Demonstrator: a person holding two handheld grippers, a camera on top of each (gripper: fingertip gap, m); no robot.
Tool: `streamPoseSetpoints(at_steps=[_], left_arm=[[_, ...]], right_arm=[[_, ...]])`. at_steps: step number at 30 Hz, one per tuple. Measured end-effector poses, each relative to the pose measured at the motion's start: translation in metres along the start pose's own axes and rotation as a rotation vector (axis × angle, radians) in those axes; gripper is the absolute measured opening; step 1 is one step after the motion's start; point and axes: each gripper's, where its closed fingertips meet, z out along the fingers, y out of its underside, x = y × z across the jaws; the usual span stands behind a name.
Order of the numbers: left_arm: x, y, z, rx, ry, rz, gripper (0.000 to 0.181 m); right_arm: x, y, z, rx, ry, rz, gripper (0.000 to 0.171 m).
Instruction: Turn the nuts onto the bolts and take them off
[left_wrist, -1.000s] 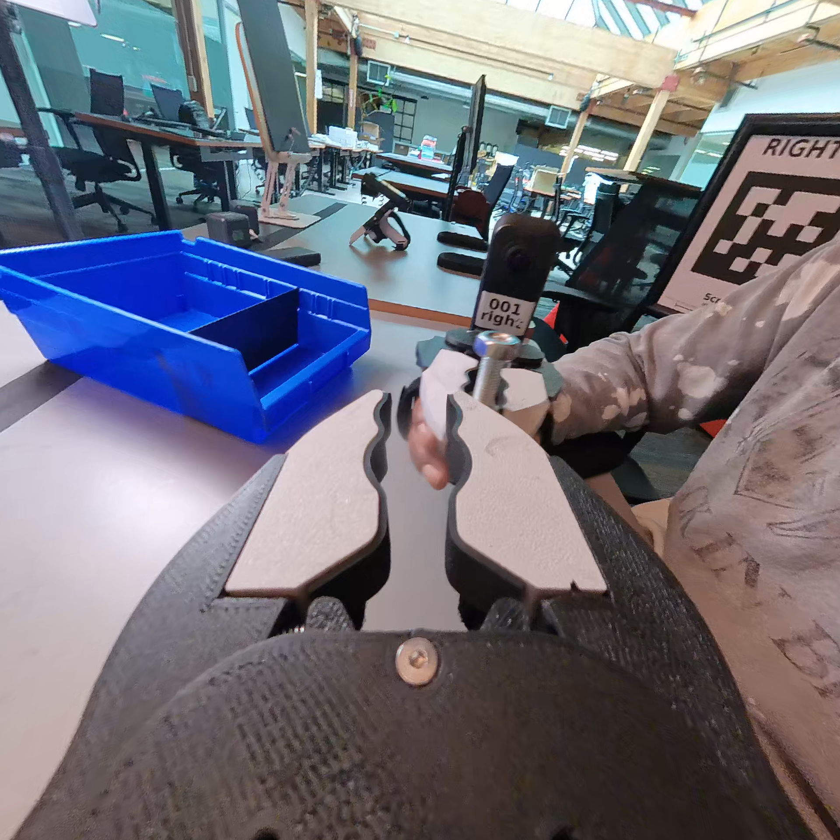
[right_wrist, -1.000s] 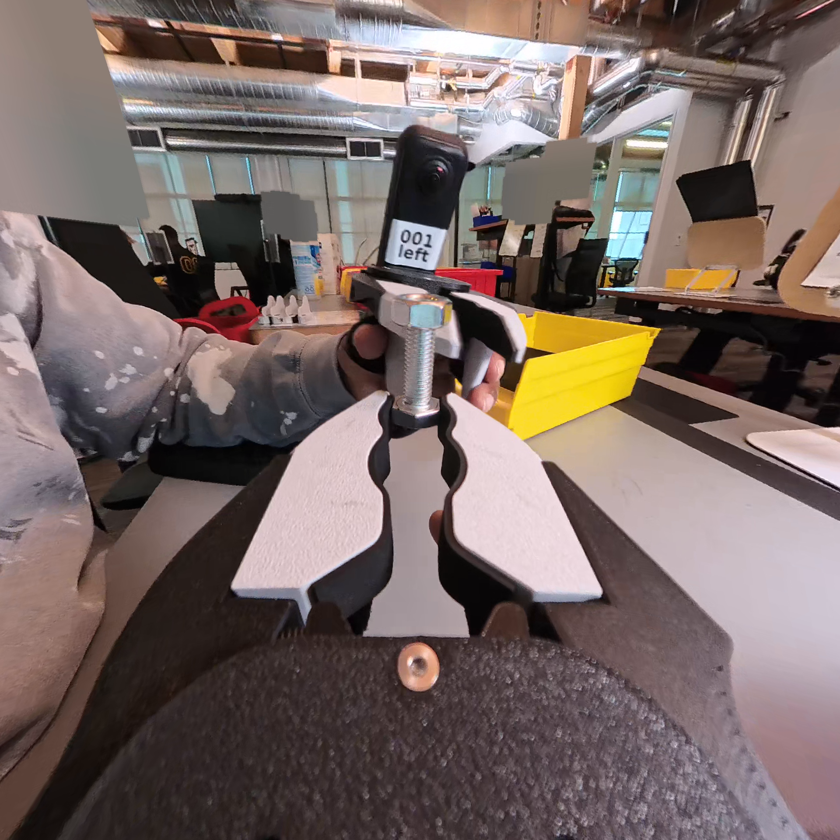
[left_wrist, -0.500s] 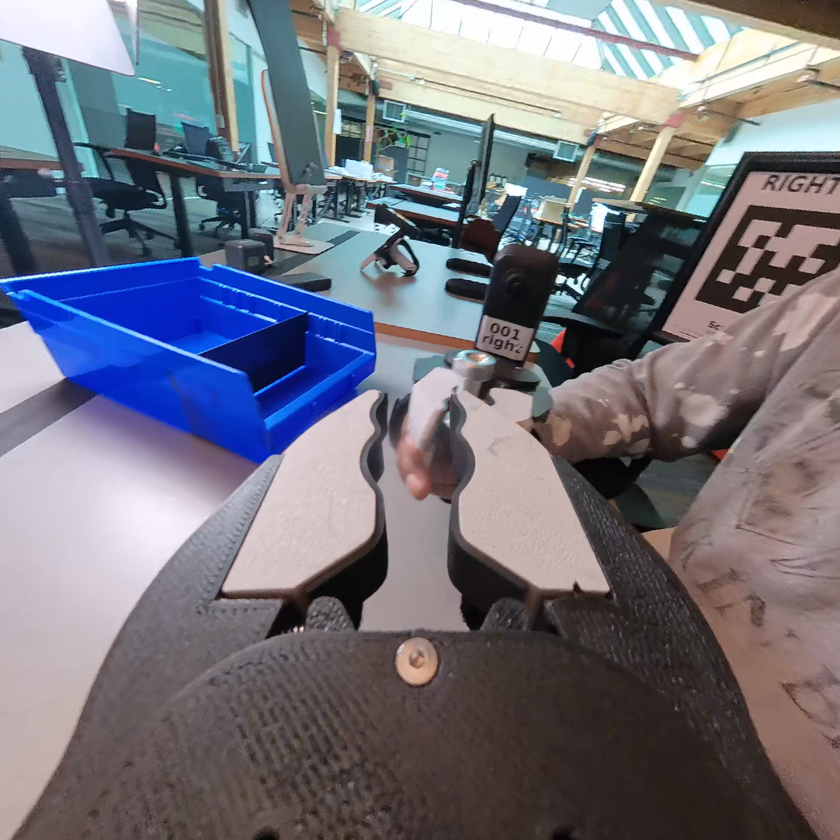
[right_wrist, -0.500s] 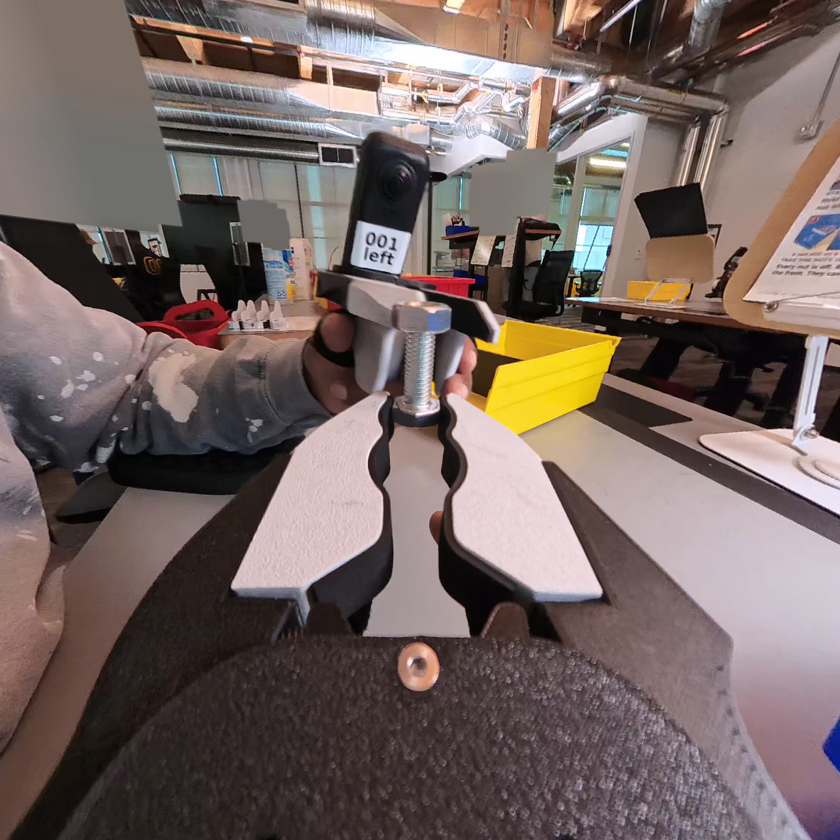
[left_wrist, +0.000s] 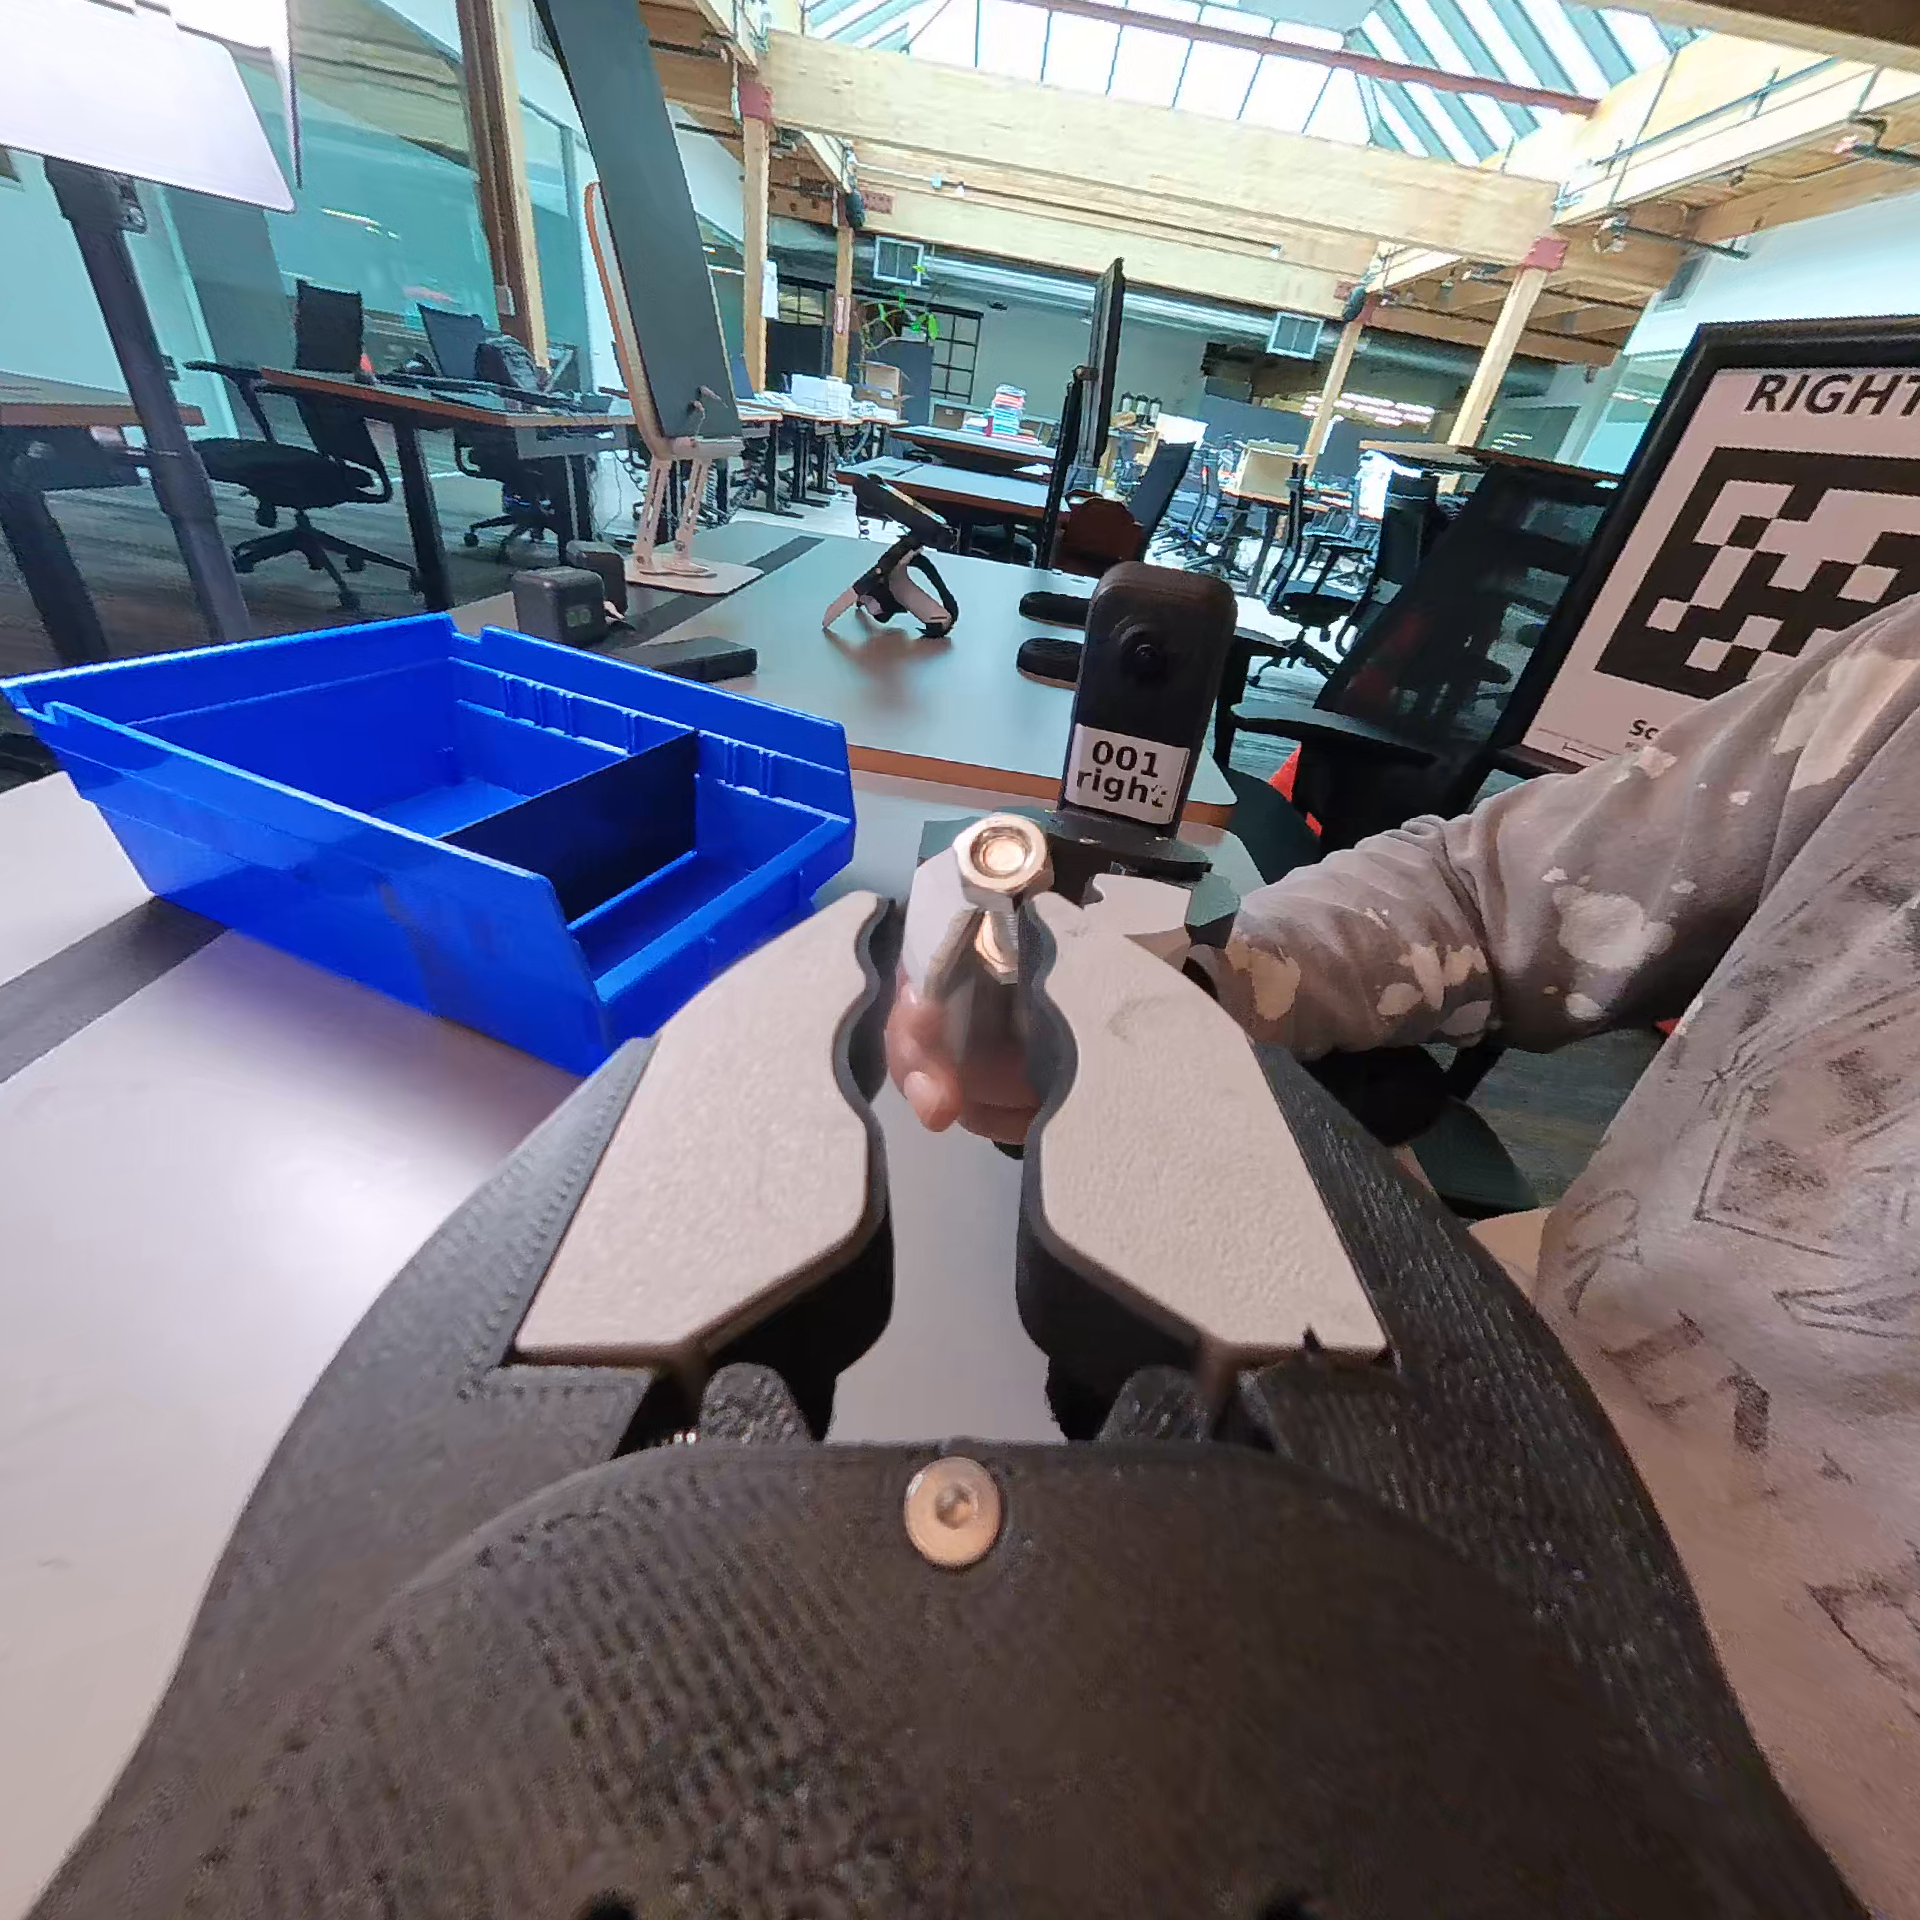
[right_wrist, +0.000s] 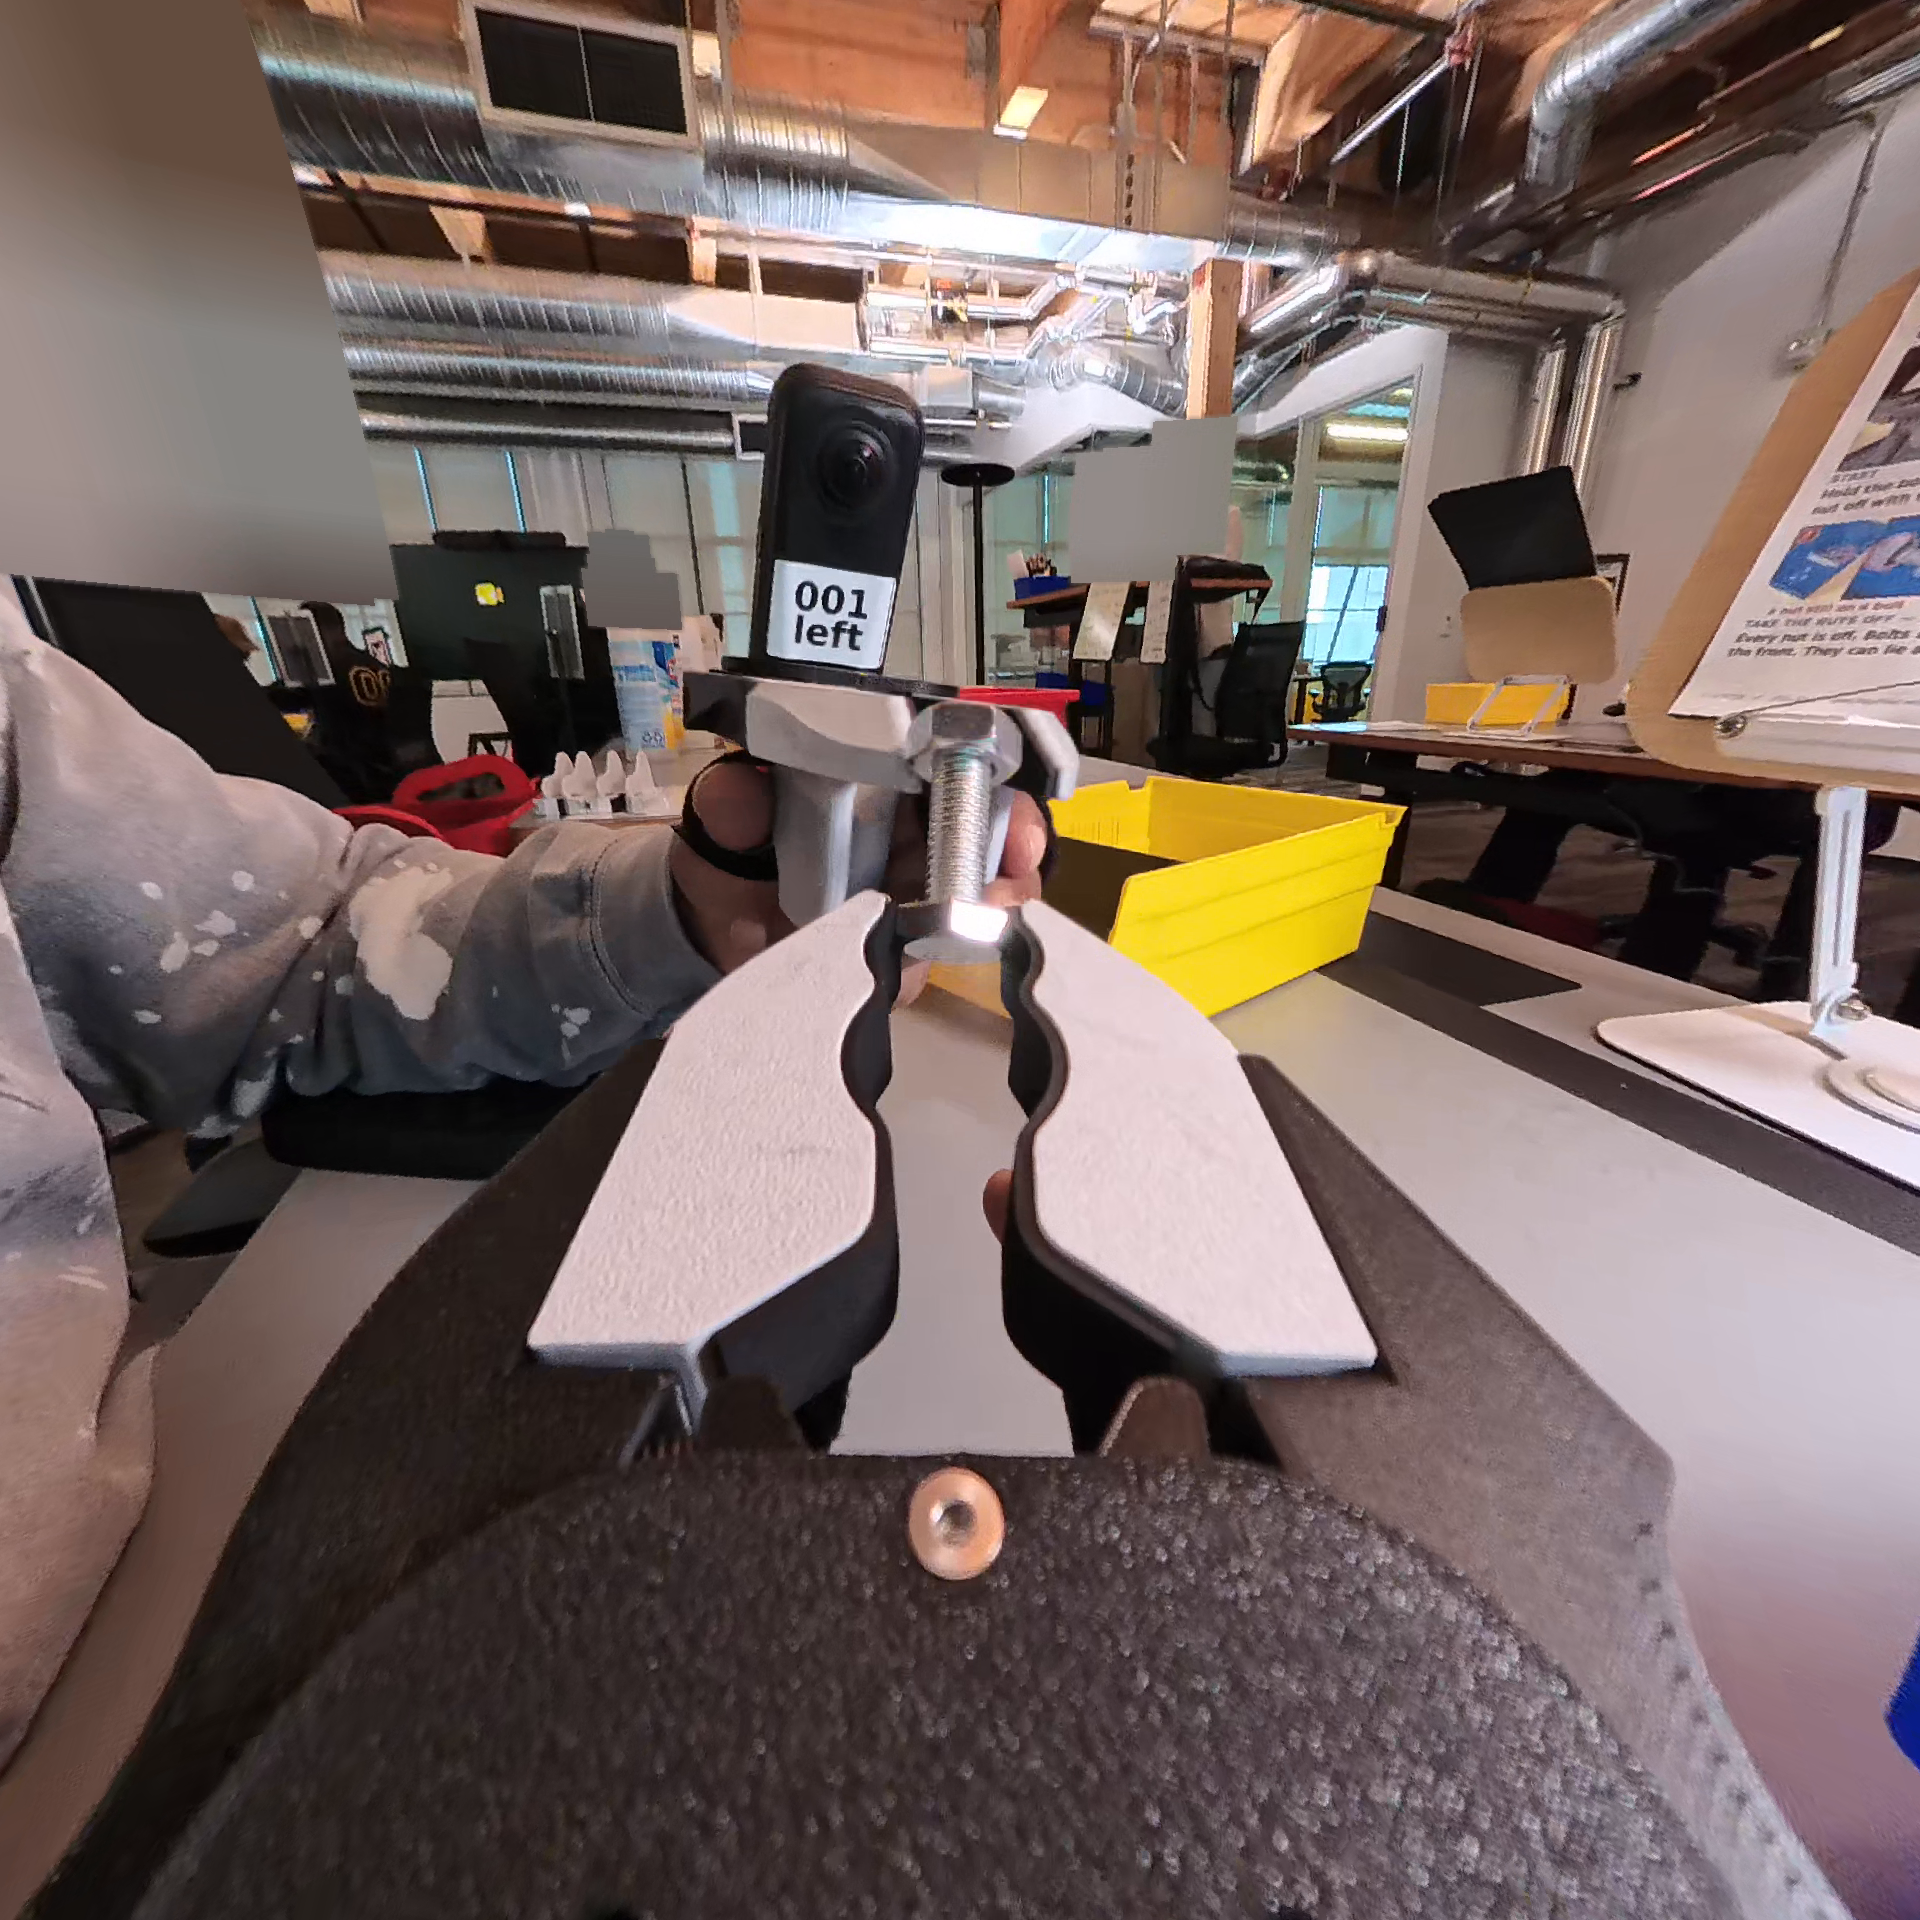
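Note:
A silver bolt (right_wrist: 958, 821) stands upright between my two grippers, head up, with a nut (right_wrist: 951, 923) at its lower end. My right gripper (right_wrist: 954, 920) is shut on the nut. In the right wrist view the left gripper's grey fingers (right_wrist: 821, 821) flank the bolt head. In the left wrist view the bolt head (left_wrist: 1000, 857) tips toward the camera just above my left gripper (left_wrist: 956, 920), which is shut on the bolt. The right gripper's fingers (left_wrist: 1127, 914) show behind it. Both are held above the grey table (left_wrist: 208, 1195).
A blue divided bin (left_wrist: 312, 894) sits on the table at the left in the left wrist view. A yellow bin (right_wrist: 1247, 894) sits behind the bolt in the right wrist view. An instruction board on a white stand (right_wrist: 1829, 914) is at the right. The person's sleeve (left_wrist: 1558, 935) is close. The grippers are tip to tip, or close to it.
The left gripper has tilted, so the bolt head now faces its camera. In the right wrist view the bolt and left gripper shifted slightly right. Both grips held.

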Motion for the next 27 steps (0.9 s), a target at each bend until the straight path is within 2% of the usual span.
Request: streamPoseSetpoints(at_steps=[3,7,13,17,20,21,22,27], left_arm=[[0.009,0.002,0.004,-0.005,0.059,-0.039,0.026],[0.009,0.006,0.007,-0.028,0.028,0.008,0.020],[0.011,0.021,0.013,-0.115,0.006,0.087,0.020],[0.013,0.019,0.011,-0.104,0.035,0.071,0.020],[0.008,0.010,0.003,-0.054,0.045,0.038,0.027],[-0.006,0.008,-0.002,-0.042,-0.019,0.013,0.014],[-0.018,0.007,-0.006,-0.029,-0.070,0.001,0.014],[-0.001,0.003,-0.002,-0.006,0.019,-0.001,0.028]], right_arm=[[0.000,0.005,0.002,-0.033,0.009,-0.018,0.018],[-0.004,0.013,0.005,-0.069,-0.002,-0.021,0.019],[-0.004,0.037,0.011,-0.227,0.024,-0.032,0.018],[-0.005,0.035,0.011,-0.214,0.014,-0.045,0.018],[-0.009,0.025,0.009,-0.149,-0.016,-0.033,0.018],[-0.010,0.018,0.007,-0.107,-0.037,-0.028,0.018],[-0.011,0.012,0.006,-0.082,-0.044,-0.026,0.018],[0.000,0.015,0.004,-0.102,0.010,-0.023,0.018]])
